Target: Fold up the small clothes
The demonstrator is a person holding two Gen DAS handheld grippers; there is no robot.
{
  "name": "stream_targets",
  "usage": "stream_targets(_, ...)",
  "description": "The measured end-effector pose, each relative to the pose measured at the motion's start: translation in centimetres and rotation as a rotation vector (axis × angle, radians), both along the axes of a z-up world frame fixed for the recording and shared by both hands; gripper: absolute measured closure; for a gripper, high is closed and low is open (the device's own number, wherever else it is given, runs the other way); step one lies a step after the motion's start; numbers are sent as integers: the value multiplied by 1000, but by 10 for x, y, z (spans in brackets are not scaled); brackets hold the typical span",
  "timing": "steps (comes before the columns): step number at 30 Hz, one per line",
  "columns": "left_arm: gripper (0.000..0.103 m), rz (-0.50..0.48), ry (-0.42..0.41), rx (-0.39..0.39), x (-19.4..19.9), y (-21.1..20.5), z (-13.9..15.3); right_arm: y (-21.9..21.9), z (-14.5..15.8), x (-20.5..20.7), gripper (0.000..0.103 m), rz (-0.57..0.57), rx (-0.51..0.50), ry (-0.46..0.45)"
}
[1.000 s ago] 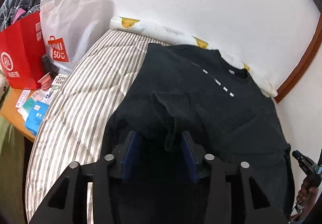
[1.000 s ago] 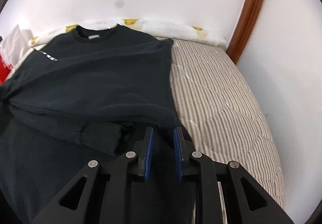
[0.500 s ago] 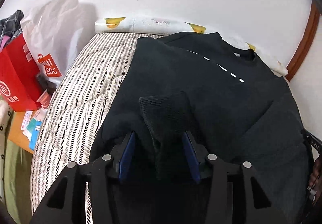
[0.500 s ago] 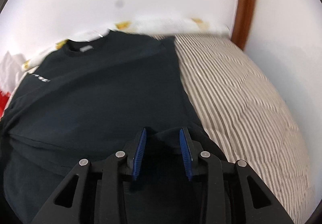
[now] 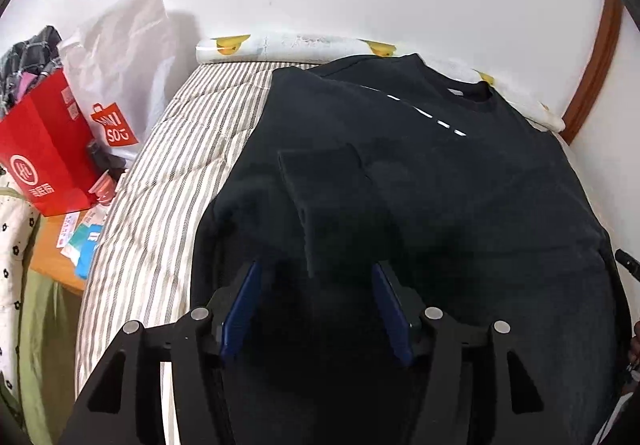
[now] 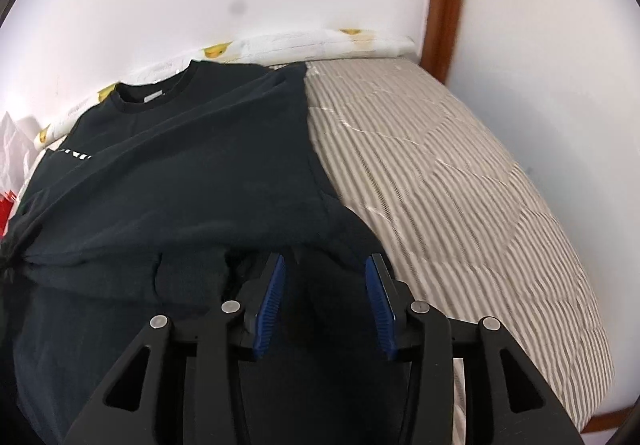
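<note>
Dark long-sleeved cotton sweatshirt [image 5: 420, 181] lies flat on the striped quilted mattress [image 6: 460, 181], sleeves folded inward; left gripper [image 5: 316, 305] and right gripper [image 6: 324, 301] jaws are opening, cuffs loose between them, apparently releasing each fold

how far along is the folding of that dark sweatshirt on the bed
Early to middle. Done: the dark sweatshirt lies spread on the striped bed, and both sleeves look folded inward, one ribbed cuff resting on its body. In hand: nothing pinched; the left claw and right claw are opening over the fabric. Left: folding the body up toward the collar.
</note>
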State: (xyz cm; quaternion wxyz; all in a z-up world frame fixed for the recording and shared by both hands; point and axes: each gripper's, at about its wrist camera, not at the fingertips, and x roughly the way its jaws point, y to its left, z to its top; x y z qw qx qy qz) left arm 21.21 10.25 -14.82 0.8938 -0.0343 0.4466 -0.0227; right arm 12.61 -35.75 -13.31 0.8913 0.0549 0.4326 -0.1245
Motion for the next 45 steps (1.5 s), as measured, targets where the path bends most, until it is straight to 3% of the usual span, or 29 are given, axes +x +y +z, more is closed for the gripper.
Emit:
stream_targets(9, 47, -17, -82, 15, -66, -23, 30, -2, 25, -70, 61, -3, -55, -64)
stream_targets(13, 47, -7, -105, 9, -95, -27, 33, 0, 25, -94, 61, 30, -25, -50)
stream_targets(23, 47, 13, -78, 2, -150, -13, 20, 7, 13, -145, 60, 71, -9, -36)
stream_targets(28, 47, -8, -50, -37, -169, 0, 14, 11, 5, -169, 56, 81, -3, -33)
stream_targets(45, 47, 0, -1, -35, -201, 9, -22, 4, -24, -190, 57, 83, 33, 15)
